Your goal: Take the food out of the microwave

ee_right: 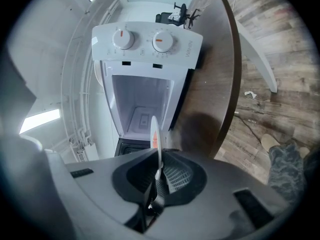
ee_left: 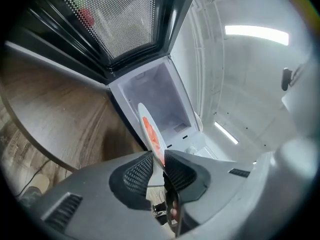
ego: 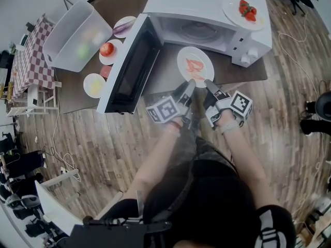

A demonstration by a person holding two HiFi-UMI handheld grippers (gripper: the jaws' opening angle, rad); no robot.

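A white plate (ego: 195, 65) with red-orange food (ego: 194, 66) on it hangs in front of the open white microwave (ego: 207, 19). Both grippers hold its near rim. My left gripper (ego: 189, 88) is shut on the plate's left part, seen edge-on as the plate (ee_left: 149, 132) in the left gripper view. My right gripper (ego: 209, 87) is shut on the right part of the rim, where the plate (ee_right: 155, 139) stands as a thin white edge. The microwave cavity (ee_right: 142, 109) behind it holds nothing I can see. The door (ego: 130, 66) stands swung open to the left.
On top of the microwave sits a plate with strawberries (ego: 247, 10). Left of the door are a clear plastic bin (ego: 77, 35), a plate with a tomato (ego: 107, 49), a plate with yellow food (ego: 94, 84) and another plate (ego: 124, 27). The brown table's edge (ego: 243, 79) is close.
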